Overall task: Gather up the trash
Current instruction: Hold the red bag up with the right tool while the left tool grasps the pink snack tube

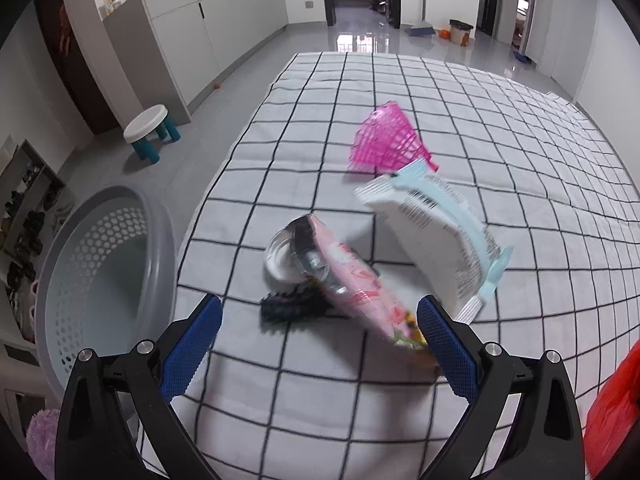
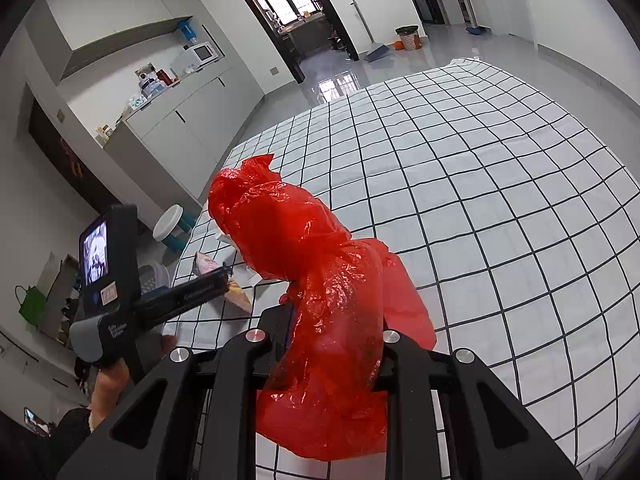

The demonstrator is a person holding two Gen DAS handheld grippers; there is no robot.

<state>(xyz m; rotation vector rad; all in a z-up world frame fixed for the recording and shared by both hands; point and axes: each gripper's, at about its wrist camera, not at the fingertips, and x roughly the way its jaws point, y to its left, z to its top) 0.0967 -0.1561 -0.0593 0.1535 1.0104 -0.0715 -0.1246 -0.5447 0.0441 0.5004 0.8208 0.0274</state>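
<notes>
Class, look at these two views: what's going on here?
A person is clearing trash off a checked cloth using two hand-held grippers. The right gripper is shut on a red bag. The left gripper hangs open over a pink wrapper, a clear cup, a white packet and a pink net. A grey basket waits beside.
</notes>
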